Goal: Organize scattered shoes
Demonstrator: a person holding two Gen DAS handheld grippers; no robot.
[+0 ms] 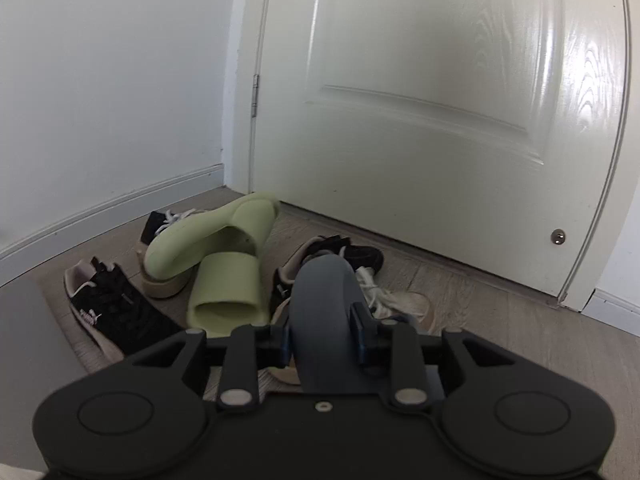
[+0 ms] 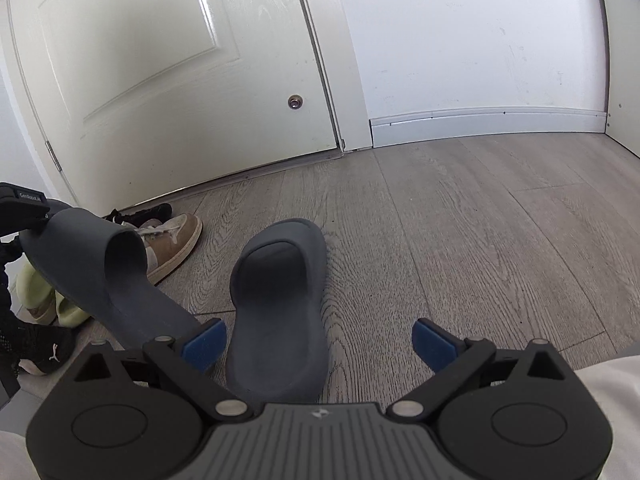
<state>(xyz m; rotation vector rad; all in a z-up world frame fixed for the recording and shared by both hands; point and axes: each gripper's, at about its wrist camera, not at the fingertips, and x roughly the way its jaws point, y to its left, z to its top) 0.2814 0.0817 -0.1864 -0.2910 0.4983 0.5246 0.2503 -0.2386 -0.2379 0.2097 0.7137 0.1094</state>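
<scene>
left tongs: left gripper (image 1: 325,342) is nearly closed, blue pads pinching the edge of a dark grey moulded foam slide (image 1: 324,320). Slide is up off the floor, hanging out in front of the jaws.

right tongs: right gripper (image 2: 318,344) is spread wide, nothing in it. The second dark grey foam slide (image 2: 276,312) lies flat on the grey wood-look floor (image 2: 460,220) between the fingers, closer to the left pad; can't see any pad pressing it.

held slide, other angle: right cam shows it (image 2: 100,268) tilted, heel end dropping toward the grounded one, just beside it. Looks like they're being paired up, imo.

the pile: still a mess by the white panelled door (image 1: 420,100). Two pale green foam slides (image 1: 216,256) stacked crooked, one propped up on the other; black suede sneaker w/ white logo (image 1: 116,308) lying left of them; tan sneaker w/ white laces (image 2: 172,240) and another black sneaker (image 1: 360,256) nearer the door.

what could go wrong: grip is only on a thin edge of soft foam, so it could twist or slip out and land crooked or on top of its mate. Coming down too close could also nudge the grounded slide out of line.

left cam only: the green slides in full, door hinge, how the pads bite.

right cam only: the grounded slide, the open floor to the right, the held slide's tilt.
</scene>
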